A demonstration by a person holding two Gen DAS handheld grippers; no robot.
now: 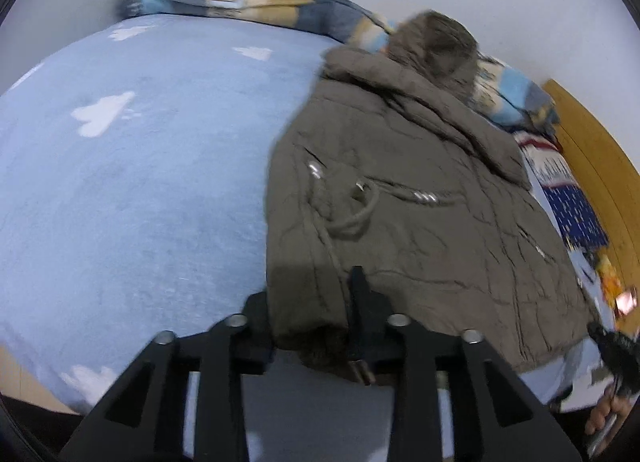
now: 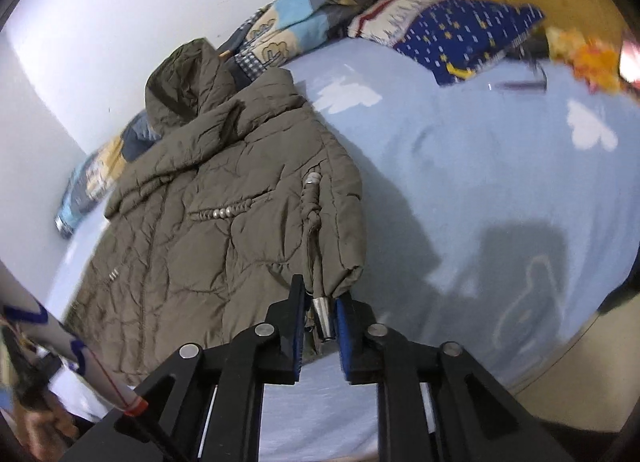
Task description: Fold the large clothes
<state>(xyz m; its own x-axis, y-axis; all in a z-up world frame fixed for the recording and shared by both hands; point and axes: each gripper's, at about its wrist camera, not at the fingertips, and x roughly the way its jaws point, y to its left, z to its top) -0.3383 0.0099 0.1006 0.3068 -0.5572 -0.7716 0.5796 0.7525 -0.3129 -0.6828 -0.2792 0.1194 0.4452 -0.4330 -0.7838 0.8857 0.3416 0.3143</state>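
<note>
Bed: blue sheet (image 1: 140, 181), coat (image 1: 400, 201) lay hood-far, running away from both tools.
Left tool (image 1: 308, 326): clenched on hem corner.
Right tool (image 2: 320, 302): clenched on other corner.

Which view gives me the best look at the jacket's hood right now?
The right wrist view: the hood shows sharp and whole, lying at the olive jacket's far end against the patterned blanket. The left wrist view also shows the hood, but blurred near the frame's top.

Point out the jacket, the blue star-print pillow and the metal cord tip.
jacket (image 1: 420, 197), left wrist view, mid-body.
blue star-print pillow (image 2: 452, 33), right wrist view, middle of its top face.
metal cord tip (image 2: 324, 316), right wrist view, silver cone.
</note>
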